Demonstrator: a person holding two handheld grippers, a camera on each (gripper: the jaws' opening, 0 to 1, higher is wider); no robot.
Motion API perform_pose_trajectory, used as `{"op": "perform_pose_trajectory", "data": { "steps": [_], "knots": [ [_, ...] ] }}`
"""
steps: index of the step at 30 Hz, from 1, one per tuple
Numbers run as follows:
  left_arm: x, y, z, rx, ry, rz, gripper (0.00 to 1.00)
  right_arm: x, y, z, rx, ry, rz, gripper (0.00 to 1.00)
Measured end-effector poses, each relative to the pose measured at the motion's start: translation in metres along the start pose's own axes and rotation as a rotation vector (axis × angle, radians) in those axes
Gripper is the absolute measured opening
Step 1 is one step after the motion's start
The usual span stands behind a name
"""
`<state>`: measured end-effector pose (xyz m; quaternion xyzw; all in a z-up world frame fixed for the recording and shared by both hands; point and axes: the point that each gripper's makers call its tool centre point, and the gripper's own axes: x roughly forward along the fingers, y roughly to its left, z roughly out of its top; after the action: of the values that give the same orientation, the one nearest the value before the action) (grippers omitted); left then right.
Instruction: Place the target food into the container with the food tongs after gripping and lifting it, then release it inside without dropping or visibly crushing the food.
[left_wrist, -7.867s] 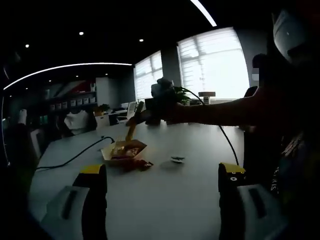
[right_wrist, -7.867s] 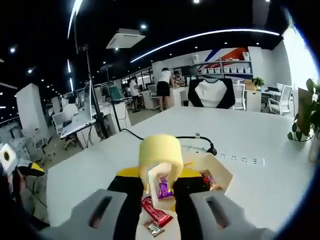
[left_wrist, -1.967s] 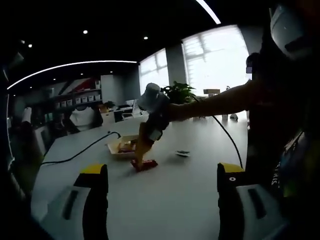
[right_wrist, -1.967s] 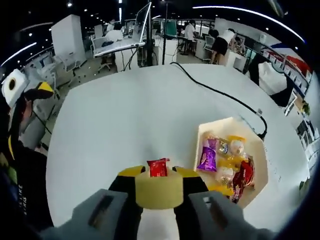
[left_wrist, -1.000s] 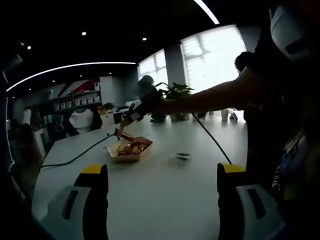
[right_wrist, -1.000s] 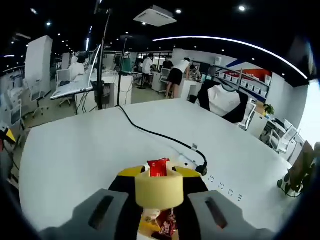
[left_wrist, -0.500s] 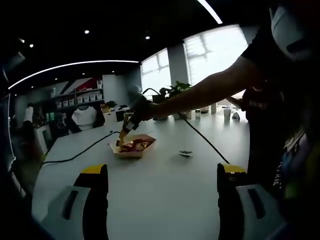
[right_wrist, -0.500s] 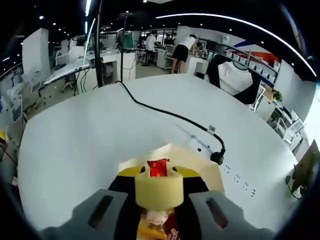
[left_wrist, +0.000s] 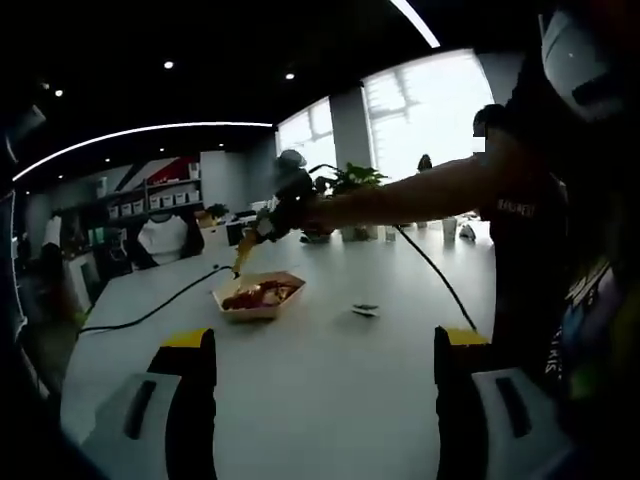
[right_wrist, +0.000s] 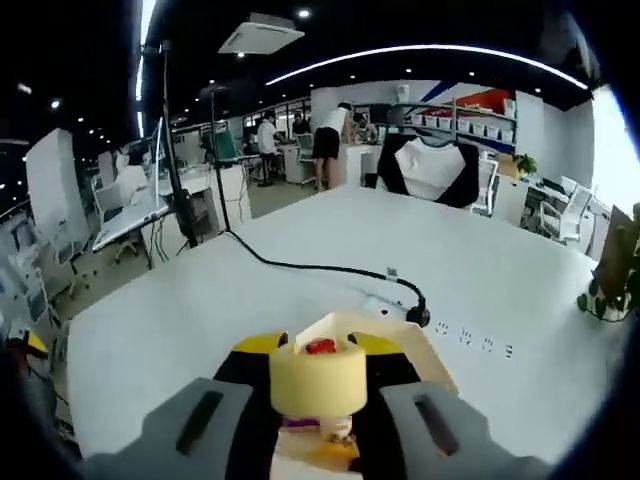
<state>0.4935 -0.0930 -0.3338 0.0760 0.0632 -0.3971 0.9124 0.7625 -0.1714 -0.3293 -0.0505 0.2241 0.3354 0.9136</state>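
My right gripper (right_wrist: 318, 420), clamped on the yellow tongs (right_wrist: 318, 378) pinching a red snack (right_wrist: 319, 347), hangs over the far container (left_wrist: 258, 295); I judge a low, gentle release advisable, while my left gripper (left_wrist: 325, 400) stands spread, idle
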Motion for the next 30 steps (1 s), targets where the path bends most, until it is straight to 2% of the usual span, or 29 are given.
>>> {"op": "perform_pose_trajectory", "data": {
  "steps": [2,4,7,11,14,17,18,19,22,24,30],
  "knots": [
    [0.001,0.000,-0.001,-0.003,0.000,-0.005,0.96,-0.010,-0.003,0.000,-0.022,-0.018,-0.019,0.20],
    [0.002,-0.004,-0.002,0.001,0.005,-0.022,0.96,-0.021,0.006,-0.002,0.016,-0.030,-0.010,0.20],
    [-0.001,-0.009,0.001,0.006,0.001,-0.044,0.96,-0.040,0.002,-0.003,0.021,-0.056,-0.046,0.20],
    [-0.002,-0.010,0.001,0.013,0.000,-0.059,0.96,-0.059,0.000,-0.007,0.061,-0.078,-0.044,0.21],
    [-0.014,-0.016,-0.005,0.006,-0.007,-0.071,0.96,-0.073,-0.002,-0.022,0.015,-0.048,-0.079,0.21],
    [-0.014,-0.019,-0.007,0.012,-0.001,-0.080,0.96,-0.082,-0.002,-0.033,0.034,-0.042,-0.081,0.21],
    [-0.014,-0.021,-0.007,0.015,0.003,-0.087,0.96,-0.092,0.003,-0.033,0.049,-0.078,-0.072,0.21],
    [-0.013,-0.022,-0.007,0.018,0.004,-0.090,0.96,-0.099,0.006,-0.035,0.050,-0.087,-0.064,0.21],
    [-0.014,-0.024,-0.005,0.009,0.003,-0.098,0.98,-0.113,0.008,-0.048,0.090,-0.070,-0.077,0.21],
    [-0.013,-0.026,-0.002,0.009,-0.002,-0.102,0.99,-0.121,0.012,-0.054,0.099,-0.087,-0.083,0.21],
    [-0.004,-0.032,-0.002,0.025,0.009,-0.116,1.00,-0.145,0.020,-0.090,0.100,-0.054,-0.109,0.21]
  ]
}}
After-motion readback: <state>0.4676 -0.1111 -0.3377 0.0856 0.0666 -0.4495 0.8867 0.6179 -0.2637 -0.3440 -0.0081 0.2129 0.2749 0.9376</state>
